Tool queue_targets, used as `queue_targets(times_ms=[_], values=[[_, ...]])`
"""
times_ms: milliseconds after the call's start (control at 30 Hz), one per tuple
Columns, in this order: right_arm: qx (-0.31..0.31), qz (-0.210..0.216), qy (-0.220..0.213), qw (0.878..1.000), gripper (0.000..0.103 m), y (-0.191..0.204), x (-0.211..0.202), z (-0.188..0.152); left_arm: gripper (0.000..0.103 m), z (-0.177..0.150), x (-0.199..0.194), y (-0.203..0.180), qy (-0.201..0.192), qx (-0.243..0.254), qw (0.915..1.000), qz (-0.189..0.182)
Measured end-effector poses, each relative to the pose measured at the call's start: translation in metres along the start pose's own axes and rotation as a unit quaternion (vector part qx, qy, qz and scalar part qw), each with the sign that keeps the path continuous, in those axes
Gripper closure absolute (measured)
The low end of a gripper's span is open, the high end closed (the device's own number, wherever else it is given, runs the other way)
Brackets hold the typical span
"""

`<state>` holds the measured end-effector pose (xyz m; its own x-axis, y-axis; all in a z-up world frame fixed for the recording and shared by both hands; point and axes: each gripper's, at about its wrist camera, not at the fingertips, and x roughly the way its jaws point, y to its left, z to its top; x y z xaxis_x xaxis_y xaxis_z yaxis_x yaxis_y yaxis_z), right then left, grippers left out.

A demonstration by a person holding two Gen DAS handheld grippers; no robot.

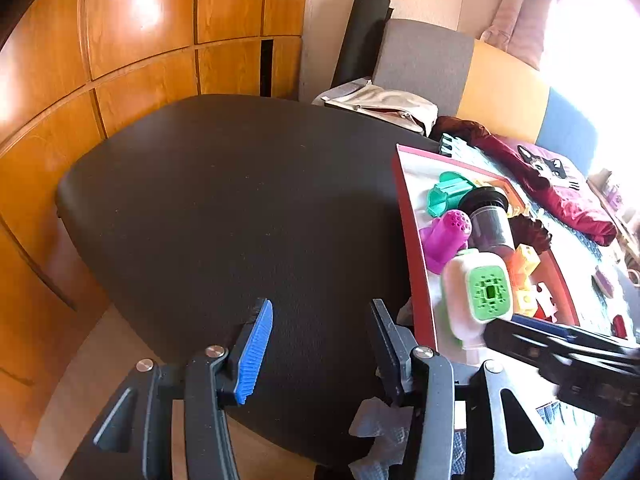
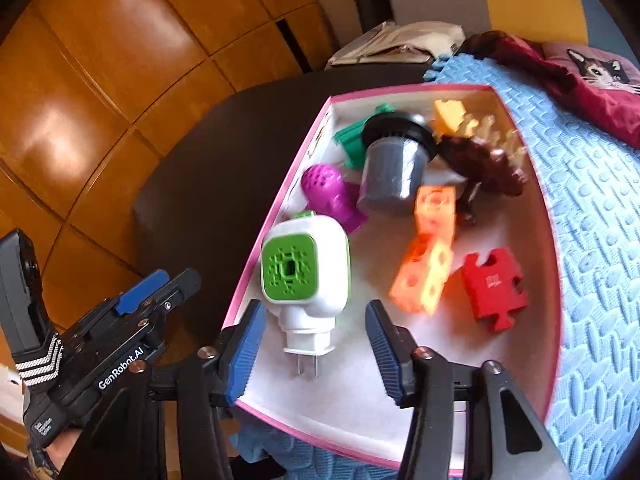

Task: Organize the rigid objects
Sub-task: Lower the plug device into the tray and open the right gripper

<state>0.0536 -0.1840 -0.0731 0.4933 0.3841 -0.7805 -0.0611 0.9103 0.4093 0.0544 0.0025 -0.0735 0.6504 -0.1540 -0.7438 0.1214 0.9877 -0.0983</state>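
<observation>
A white plug-in device with a green square face [image 2: 302,276] lies in the pink-rimmed box [image 2: 280,200], prongs toward me. My right gripper [image 2: 314,312] straddles it, open; gaps show between both blue pads and the device. The box also holds a purple piece [image 2: 328,192], a grey cylinder [image 2: 392,172], a green piece [image 2: 352,140], orange blocks [image 2: 428,264], a red puzzle piece [image 2: 494,284] and a brown dinosaur [image 2: 488,164]. My left gripper [image 1: 320,344] hangs open over the black table [image 1: 240,200], left of the box [image 1: 412,240], holding nothing.
The box rests on a blue foam mat [image 2: 592,200], with a maroon cat-print cloth [image 2: 592,68] behind it. A pale bag [image 1: 392,108] lies at the table's far edge. Wooden cabinet doors [image 1: 120,60] stand beyond the table.
</observation>
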Motion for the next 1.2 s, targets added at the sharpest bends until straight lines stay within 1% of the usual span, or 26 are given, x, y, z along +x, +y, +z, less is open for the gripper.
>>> queue_targets(times_ms=[33,100,167,300,500,533,600,700,1200], values=[[0.001,0.003,0.002,1.0,0.065,0.002,0.005,0.001,0.053,0.0,-0.001,-0.001,0.0,0.001,1.0,0.0],[0.0,0.007,0.003,1.0,0.07,0.006,0.012,0.003,0.053,0.0,-0.002,-0.001,-0.002,0.002,1.0,0.001],[0.002,0.0,-0.001,1.0,0.07,0.008,0.016,0.006,0.053,0.001,-0.002,0.0,-0.001,0.002,1.0,0.001],[0.011,0.007,0.0,1.0,0.07,0.005,0.017,0.006,0.053,0.0,-0.002,-0.002,0.0,0.003,1.0,0.001],[0.0,-0.001,0.006,1.0,0.069,0.009,0.013,0.003,0.053,0.002,-0.008,-0.003,-0.01,0.005,0.9999,0.0],[-0.003,-0.005,0.005,1.0,0.068,0.009,0.011,0.001,0.053,0.003,-0.01,-0.004,-0.013,0.005,0.9999,0.001],[-0.005,-0.011,0.004,1.0,0.064,0.009,0.009,-0.001,0.053,0.004,-0.013,-0.004,-0.017,0.007,0.9998,0.001],[-0.011,-0.02,-0.003,1.0,0.062,0.01,0.003,-0.005,0.053,0.004,-0.016,-0.006,-0.019,0.009,0.9998,0.0],[-0.038,-0.084,-0.058,0.994,0.06,0.006,-0.033,-0.011,0.053,0.003,-0.03,-0.023,-0.033,0.031,0.9989,-0.011]])
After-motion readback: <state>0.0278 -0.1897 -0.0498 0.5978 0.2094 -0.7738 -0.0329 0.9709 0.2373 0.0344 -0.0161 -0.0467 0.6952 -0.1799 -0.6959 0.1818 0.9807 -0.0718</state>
